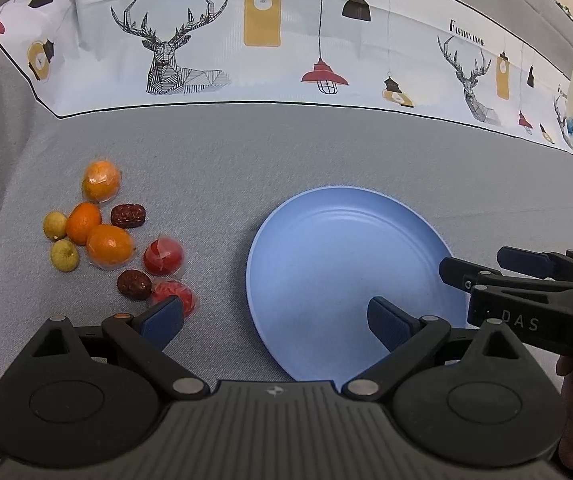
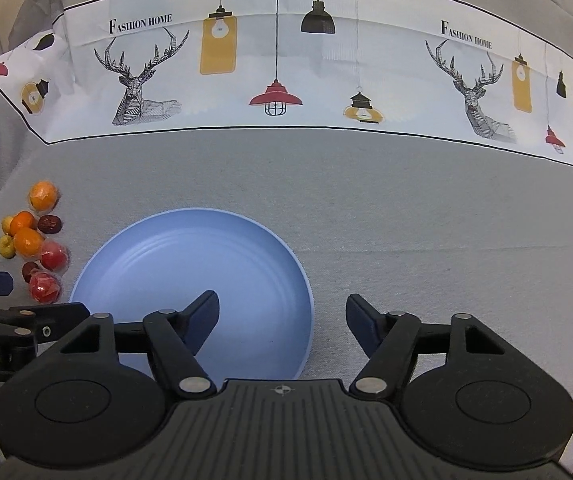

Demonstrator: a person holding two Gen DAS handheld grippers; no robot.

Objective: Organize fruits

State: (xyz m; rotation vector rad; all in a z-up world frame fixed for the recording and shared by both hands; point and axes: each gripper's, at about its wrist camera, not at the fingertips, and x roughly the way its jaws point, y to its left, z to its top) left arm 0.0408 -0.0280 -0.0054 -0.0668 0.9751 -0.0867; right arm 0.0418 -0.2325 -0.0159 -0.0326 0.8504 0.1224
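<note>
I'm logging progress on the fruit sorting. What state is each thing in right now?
Blue plate: empty, flat on the cloth.
Fruit pile: still on the cloth beside the plate, some pieces in clear wrap.
Left gripper: open, holding nothing.
Right gripper: open, holding nothing, over the plate's edge.

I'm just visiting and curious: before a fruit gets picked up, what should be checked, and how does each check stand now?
1. Blue plate holds nothing: ok.
2. Left gripper open, nothing between its fingers: ok.
3. Right gripper open, holding nothing: ok.
4. Fruit pile beside the plate, nothing covering it: ok.
5. Some fruits are plastic-wrapped, such as the red one; whether it will slip: cannot tell.
</note>
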